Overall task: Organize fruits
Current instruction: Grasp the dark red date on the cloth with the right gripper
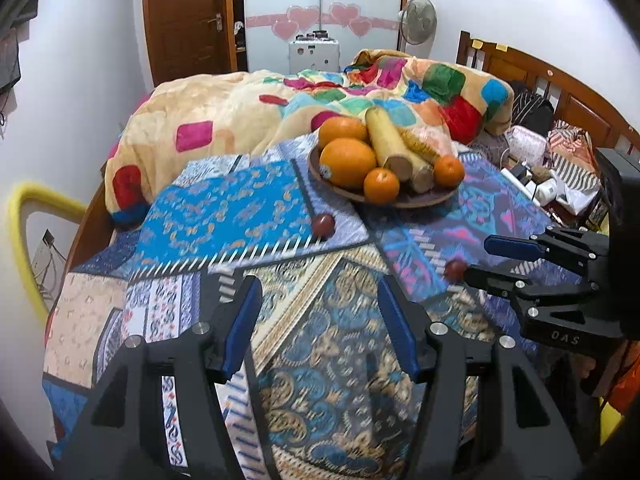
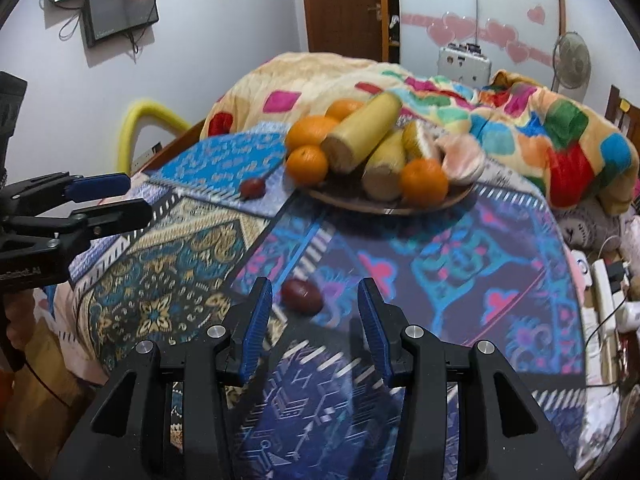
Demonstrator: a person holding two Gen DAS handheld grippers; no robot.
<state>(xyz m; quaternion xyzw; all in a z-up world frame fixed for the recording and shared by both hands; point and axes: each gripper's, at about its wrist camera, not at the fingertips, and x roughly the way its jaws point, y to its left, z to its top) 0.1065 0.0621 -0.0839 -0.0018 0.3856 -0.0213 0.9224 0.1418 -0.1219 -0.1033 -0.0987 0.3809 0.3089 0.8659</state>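
Fruits: smooth round oranges (image 1: 347,162) and blunt yellow cylinders fill a shallow wooden plate (image 2: 384,204) on patterned fabric, two small dark-red fruits (image 2: 302,296) lying loose; left gripper (image 1: 318,312) and right gripper (image 2: 314,312) both gape, unladen

Open patterned bedspread (image 2: 460,264) is seen ahead of both grippers; only two small red fruits lie loose on it — one (image 2: 302,295) just before the right gripper (image 2: 315,312), one (image 1: 323,225) at 12 o'clock of the left gripper (image 1: 320,312); passage beyond is blocked by the heaped wooden plate (image 1: 404,200) and the bunched blanket (image 1: 224,120) behind it.
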